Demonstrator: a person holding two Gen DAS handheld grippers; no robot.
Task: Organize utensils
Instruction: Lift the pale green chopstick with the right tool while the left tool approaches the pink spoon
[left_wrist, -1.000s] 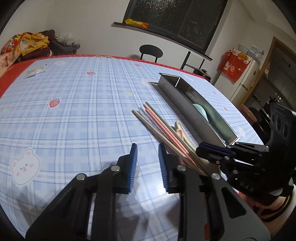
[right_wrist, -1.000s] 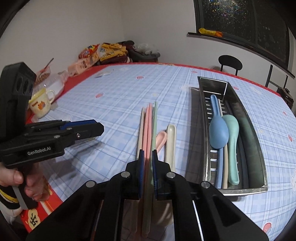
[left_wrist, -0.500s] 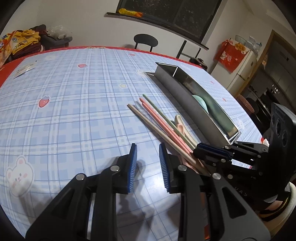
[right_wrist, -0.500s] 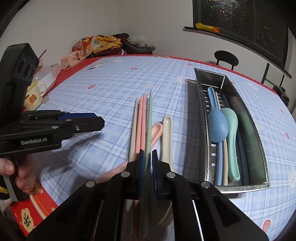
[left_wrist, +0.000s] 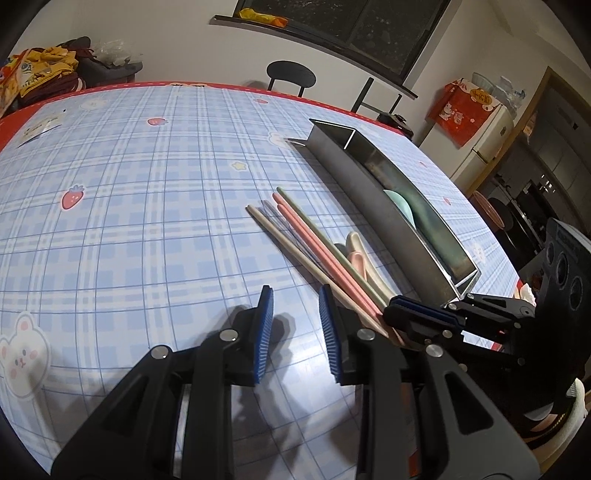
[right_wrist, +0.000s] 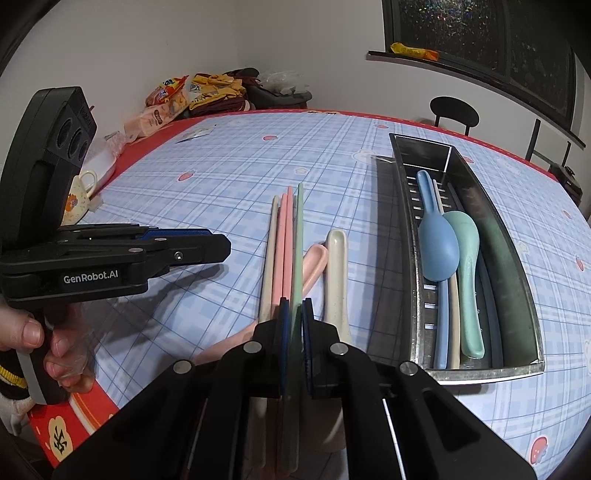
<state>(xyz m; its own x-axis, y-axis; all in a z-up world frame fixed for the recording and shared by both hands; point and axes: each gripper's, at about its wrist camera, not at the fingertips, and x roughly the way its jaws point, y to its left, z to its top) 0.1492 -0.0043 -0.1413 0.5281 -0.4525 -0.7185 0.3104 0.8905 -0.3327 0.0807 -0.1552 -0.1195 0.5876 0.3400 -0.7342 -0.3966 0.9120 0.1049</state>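
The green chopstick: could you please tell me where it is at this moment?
In the right wrist view the green chopstick is clamped in the right gripper, between the pink chopsticks and the cream spoon.

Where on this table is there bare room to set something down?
The tablecloth lies bare between the chopsticks and the snack bags. Crowded: the strip between chopsticks and metal tray, filled by two spoons. The tray's right compartment looks empty.

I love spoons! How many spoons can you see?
4: blue spoon and teal spoon in the metal tray; pink spoon and cream spoon on the table beside it. More may be hidden.
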